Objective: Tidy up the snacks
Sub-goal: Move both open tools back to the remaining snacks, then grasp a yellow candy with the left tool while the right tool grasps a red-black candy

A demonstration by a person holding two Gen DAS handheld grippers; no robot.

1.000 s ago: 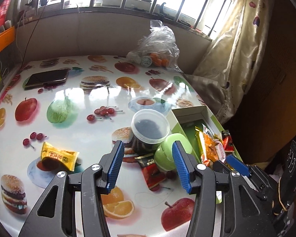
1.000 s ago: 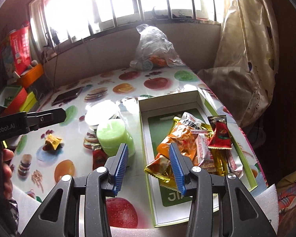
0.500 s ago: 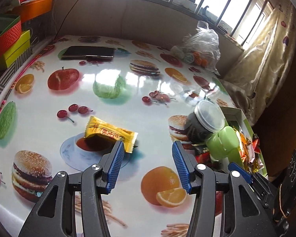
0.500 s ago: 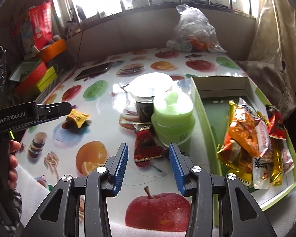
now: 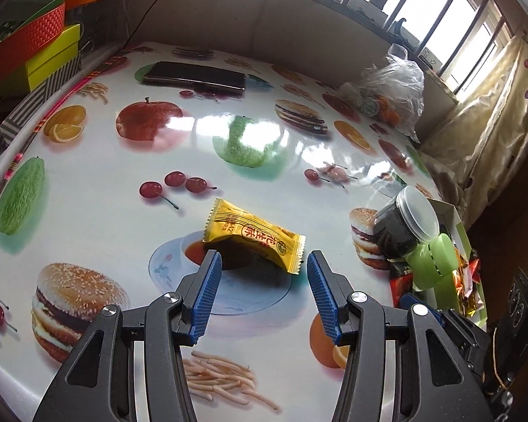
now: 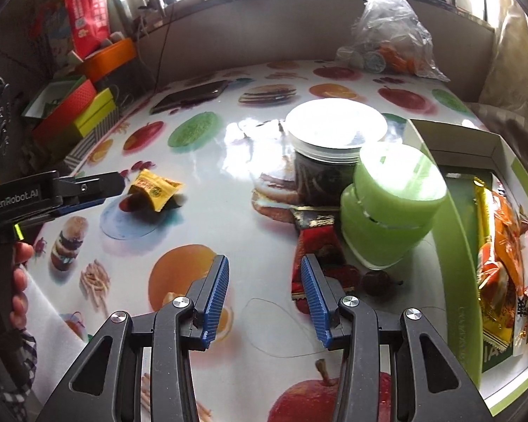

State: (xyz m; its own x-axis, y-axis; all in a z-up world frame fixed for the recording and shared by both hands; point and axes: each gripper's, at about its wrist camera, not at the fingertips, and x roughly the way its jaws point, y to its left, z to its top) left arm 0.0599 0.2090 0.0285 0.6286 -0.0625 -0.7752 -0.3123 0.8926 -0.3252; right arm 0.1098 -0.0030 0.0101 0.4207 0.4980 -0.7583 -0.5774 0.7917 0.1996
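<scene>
A yellow snack packet (image 5: 253, 235) lies on the fruit-print table, just ahead of my open, empty left gripper (image 5: 264, 263); it also shows in the right wrist view (image 6: 155, 190) with the left gripper (image 6: 118, 184) beside it. My right gripper (image 6: 264, 267) is open and empty, with a red snack packet (image 6: 316, 246) just beyond its right finger. The green-and-white box (image 6: 454, 232) at the right holds several snack packets (image 6: 503, 246).
A green lidded tub (image 6: 390, 211) and a dark jar with a white lid (image 6: 331, 147) stand between the packets and the box. A phone (image 5: 197, 75) lies at the far side. A plastic bag (image 6: 390, 35) sits at the back. Coloured boxes (image 6: 74, 112) line the left edge.
My left gripper swung left from the jar and tub to the yellow packet and closed in on it. My right gripper swung left from the box to the red packet.
</scene>
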